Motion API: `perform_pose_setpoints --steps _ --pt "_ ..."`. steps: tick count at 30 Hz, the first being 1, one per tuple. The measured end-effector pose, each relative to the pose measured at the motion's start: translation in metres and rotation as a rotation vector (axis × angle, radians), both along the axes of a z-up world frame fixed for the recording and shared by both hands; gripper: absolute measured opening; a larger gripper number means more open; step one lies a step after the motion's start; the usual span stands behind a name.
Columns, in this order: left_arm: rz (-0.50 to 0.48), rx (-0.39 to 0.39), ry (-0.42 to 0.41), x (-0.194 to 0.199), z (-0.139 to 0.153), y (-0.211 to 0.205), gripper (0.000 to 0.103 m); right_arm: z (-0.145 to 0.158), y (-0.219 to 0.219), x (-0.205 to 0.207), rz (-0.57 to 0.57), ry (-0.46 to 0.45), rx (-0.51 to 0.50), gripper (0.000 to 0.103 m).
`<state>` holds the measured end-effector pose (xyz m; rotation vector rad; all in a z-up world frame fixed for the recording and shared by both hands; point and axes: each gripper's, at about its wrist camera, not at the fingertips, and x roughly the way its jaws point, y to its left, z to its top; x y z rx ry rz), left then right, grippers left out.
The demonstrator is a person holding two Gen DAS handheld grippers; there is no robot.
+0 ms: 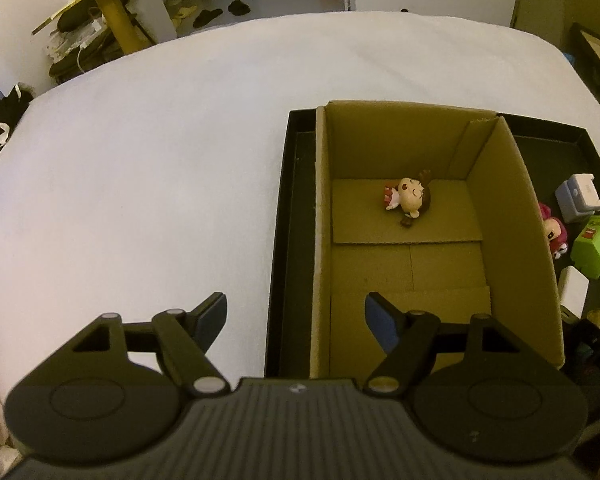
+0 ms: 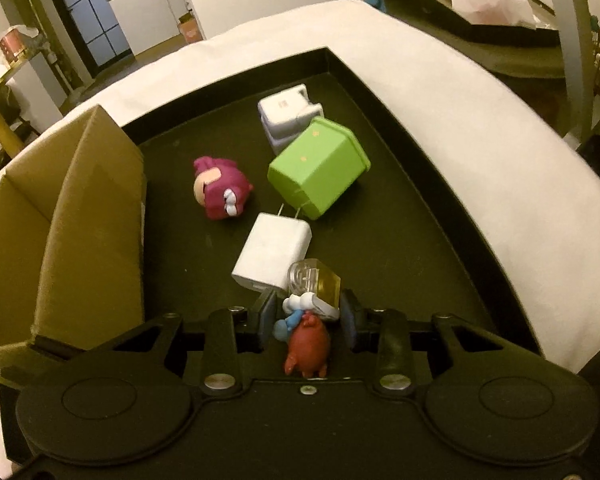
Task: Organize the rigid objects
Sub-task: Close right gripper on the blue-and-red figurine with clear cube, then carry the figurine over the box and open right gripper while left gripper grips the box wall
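Observation:
A cardboard box (image 1: 504, 216) stands in a black tray (image 1: 288, 208) on a white bed. A small doll figurine (image 1: 410, 198) lies on the box floor. My left gripper (image 1: 296, 314) is open and empty above the box's near left wall. In the right wrist view my right gripper (image 2: 307, 318) sits low in the tray (image 2: 400, 208), its jaws around a blue, white and red figurine (image 2: 306, 332); whether the pads touch it is unclear. A small perfume bottle (image 2: 316, 282) lies just beyond it, against a white charger (image 2: 274, 252).
In the tray lie a green box (image 2: 318, 168), a magenta figurine (image 2: 220, 188) and a white-grey cube (image 2: 286, 114). The cardboard box (image 2: 80, 208) stands at the left. White bedding (image 1: 140, 160) surrounds the tray. Furniture and slippers (image 1: 220, 12) stand beyond the bed.

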<state>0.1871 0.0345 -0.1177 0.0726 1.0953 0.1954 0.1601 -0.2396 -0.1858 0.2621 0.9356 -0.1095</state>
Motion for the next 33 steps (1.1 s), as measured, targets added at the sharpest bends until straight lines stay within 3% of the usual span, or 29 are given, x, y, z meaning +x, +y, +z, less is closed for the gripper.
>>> perform_pose_setpoints --steps 18,33 --pt "0.01 -0.065 -0.059 -0.014 0.001 0.014 0.075 0.067 0.02 0.008 0.006 -0.093 -0.012 0.034" --pt "0.022 -0.131 -0.112 -0.024 0.006 0.03 0.074 0.094 0.06 0.009 0.047 -0.158 -0.055 0.034"
